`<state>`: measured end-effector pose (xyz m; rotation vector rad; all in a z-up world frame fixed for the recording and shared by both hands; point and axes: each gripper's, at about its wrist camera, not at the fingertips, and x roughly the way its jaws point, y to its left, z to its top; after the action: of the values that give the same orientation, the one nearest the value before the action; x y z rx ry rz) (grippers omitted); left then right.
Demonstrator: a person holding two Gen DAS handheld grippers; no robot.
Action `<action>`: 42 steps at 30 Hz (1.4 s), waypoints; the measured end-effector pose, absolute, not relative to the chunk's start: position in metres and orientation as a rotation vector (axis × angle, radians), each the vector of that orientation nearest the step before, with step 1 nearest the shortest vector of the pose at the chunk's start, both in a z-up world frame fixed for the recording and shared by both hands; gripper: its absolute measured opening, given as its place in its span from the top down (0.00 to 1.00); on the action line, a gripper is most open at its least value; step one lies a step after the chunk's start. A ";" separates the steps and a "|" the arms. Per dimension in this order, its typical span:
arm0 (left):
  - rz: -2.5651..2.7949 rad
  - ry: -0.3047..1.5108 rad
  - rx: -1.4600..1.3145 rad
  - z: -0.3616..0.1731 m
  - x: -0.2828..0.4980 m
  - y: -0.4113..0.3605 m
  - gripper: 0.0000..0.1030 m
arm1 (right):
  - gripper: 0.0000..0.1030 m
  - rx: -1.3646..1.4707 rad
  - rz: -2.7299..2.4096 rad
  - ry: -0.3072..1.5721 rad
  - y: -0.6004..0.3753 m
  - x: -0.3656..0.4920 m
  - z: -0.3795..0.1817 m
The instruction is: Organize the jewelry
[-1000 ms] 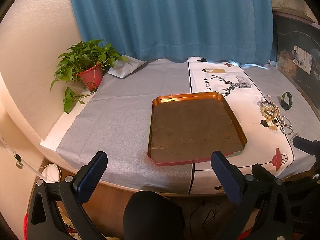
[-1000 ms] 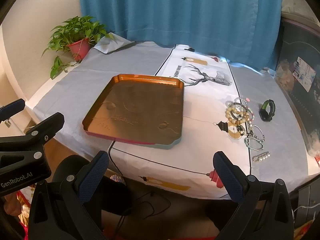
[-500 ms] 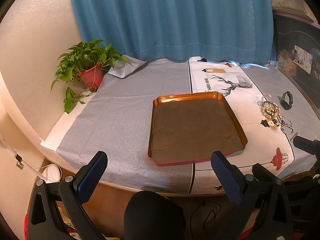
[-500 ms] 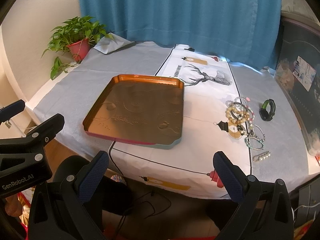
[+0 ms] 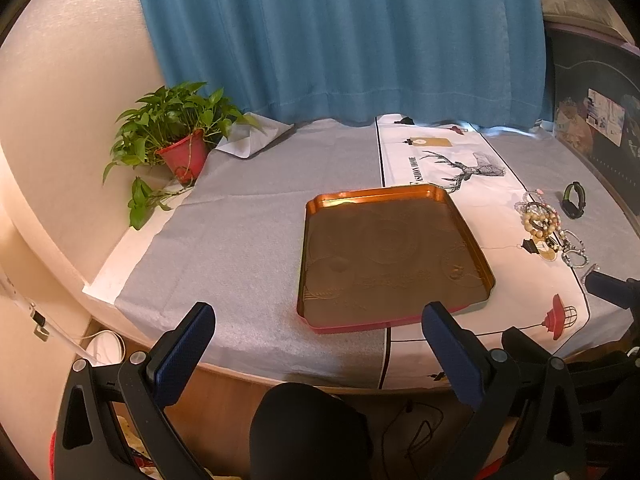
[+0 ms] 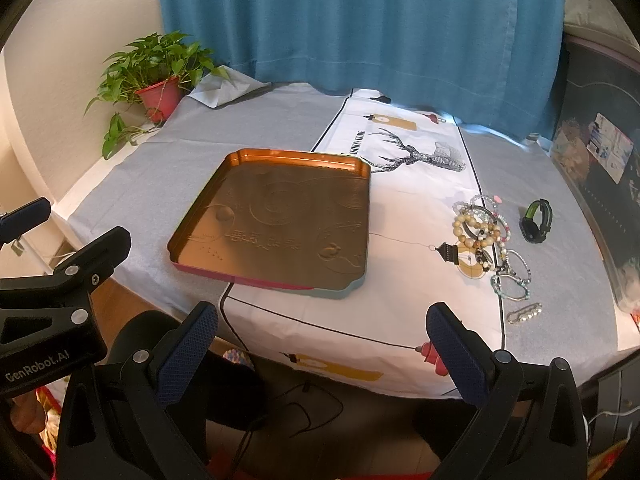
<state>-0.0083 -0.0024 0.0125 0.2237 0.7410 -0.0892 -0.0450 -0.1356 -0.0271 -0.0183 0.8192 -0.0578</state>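
**Two grippers empty, jewelry untouched on the right**

Both sets of fingers are spread wide and hold nothing. The left gripper (image 5: 318, 350) and right gripper (image 6: 322, 350) hover off the near edge of the tabletop (image 6: 280, 120), short of everything on it.

Next out, centre: the copper tray (image 6: 280, 216), shallow, flat, nothing in it. Likely the drop target.

Right of the tray, well apart from it, on the white printed runner (image 6: 420, 184): the jewelry pile (image 6: 486, 248). Its long axis runs near to far.
- Nearest: small pearl clip (image 6: 524, 313), lying alone, long axis roughly left-right and tilted slightly.
- Then two thin bead bracelets (image 6: 512, 276), flat loops, touching or overlapping.
- Then the chunky wooden bead bracelets (image 6: 476, 226), stacked and tangled with the thinner strands at the far end.
- Black-and-green wristband (image 6: 536, 220) sits right of the pile, apart from it, on its edge.

Handling, my read: all light. Bead strands look limp and will drape and swing once lifted. Round beads may slip between the pads, so pinch across the cord at one side of a loop, not on a bead crown. Overlapping loops could drag neighbours along. Start with the clip: it's isolated and looks stiff, grip across its short side. The wristband looks semi-stiff; take it across the band.

Far left corner: potted plant (image 6: 156, 80), irrelevant.
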 end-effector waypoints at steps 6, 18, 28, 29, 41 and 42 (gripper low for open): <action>-0.089 0.742 0.222 0.012 -0.009 -0.003 0.00 | 0.00 -0.020 -0.056 0.821 -0.135 -0.045 -0.027; -0.238 0.837 0.205 -0.004 0.003 -0.043 0.00 | 0.00 0.041 -0.157 0.731 -0.183 -0.069 -0.032; -0.420 0.910 0.257 -0.032 0.035 -0.167 0.00 | 0.00 0.174 -0.448 0.749 -0.337 -0.087 -0.064; -0.435 0.915 0.271 -0.035 0.040 -0.182 0.00 | 0.00 0.187 -0.463 0.760 -0.352 -0.087 -0.070; -0.511 0.946 0.367 -0.061 0.100 -0.285 0.00 | 0.00 0.312 -0.458 0.868 -0.421 -0.057 -0.129; -0.515 0.949 0.368 -0.063 0.105 -0.290 0.00 | 0.00 0.291 -0.468 0.871 -0.415 -0.054 -0.131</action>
<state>0.1046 -0.2899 -0.0625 0.3682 0.9494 -0.5149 -0.0539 -0.4147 -0.1313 0.2913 0.8711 -0.4685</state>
